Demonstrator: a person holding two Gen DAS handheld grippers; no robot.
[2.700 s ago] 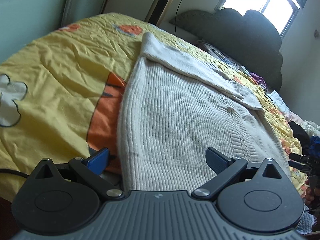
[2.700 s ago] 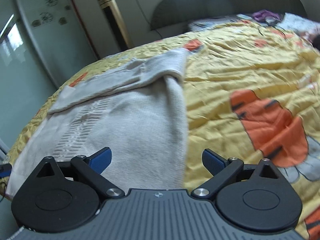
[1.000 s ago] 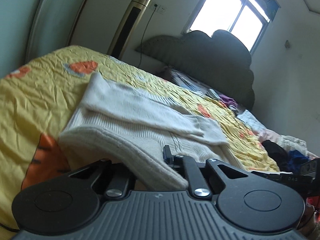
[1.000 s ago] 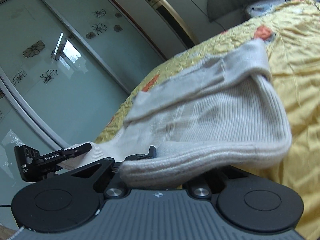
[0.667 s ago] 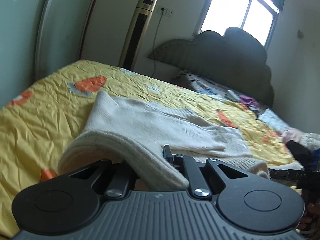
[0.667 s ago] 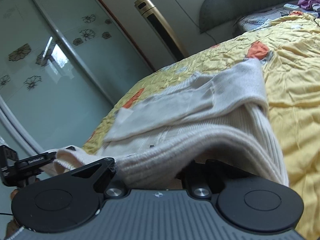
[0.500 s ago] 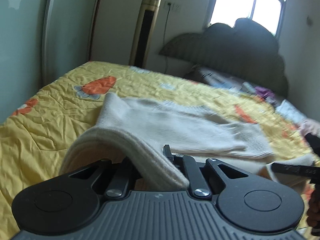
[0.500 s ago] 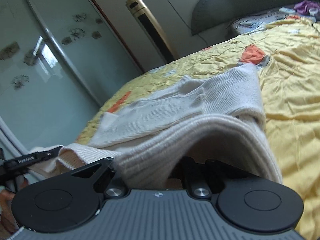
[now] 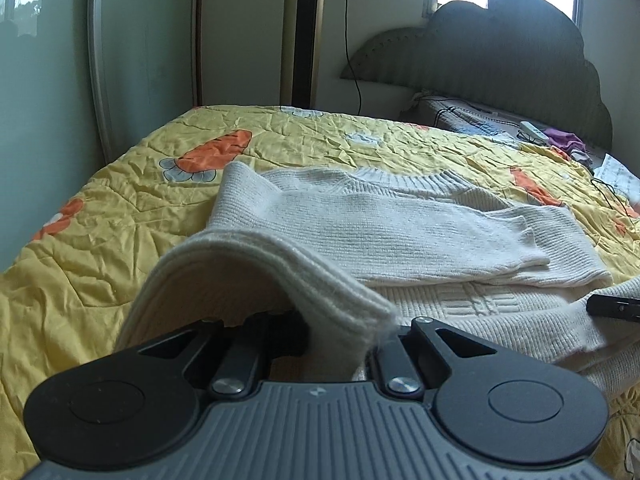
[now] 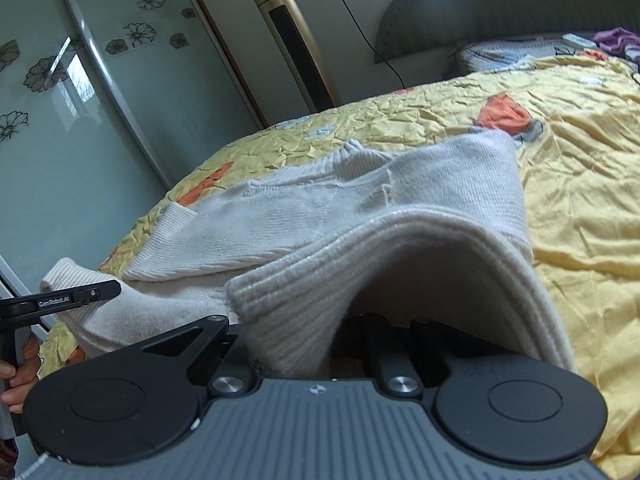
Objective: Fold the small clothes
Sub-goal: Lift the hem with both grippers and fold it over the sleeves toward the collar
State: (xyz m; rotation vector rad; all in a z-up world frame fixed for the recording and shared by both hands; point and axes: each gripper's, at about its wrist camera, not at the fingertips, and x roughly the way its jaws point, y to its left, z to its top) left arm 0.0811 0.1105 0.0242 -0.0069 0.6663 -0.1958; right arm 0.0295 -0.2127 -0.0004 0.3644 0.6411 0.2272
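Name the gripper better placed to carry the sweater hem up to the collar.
Neither alone: left gripper and right gripper each clamp a hem corner of the sweater, so both should likely move together.

Open yellow bedspread [image 9: 120, 216] spreads wide on both sides of the sweater [image 9: 380, 232]. Far off, a headboard [image 9: 500, 52] and tower fan [image 9: 302, 32] wall in the bed's end.

One legible marking — "GenRobot.AI" printed in white on the left gripper [image 10: 86, 294].

A tall gold tower fan [image 9: 303, 32] is standing by the wall, its black cord [image 9: 352, 52] hanging from the socket, while a crinkled yellow carrot-print bedspread [image 9: 120, 200] is covering the bed beneath a grey scalloped headboard [image 9: 500, 60].
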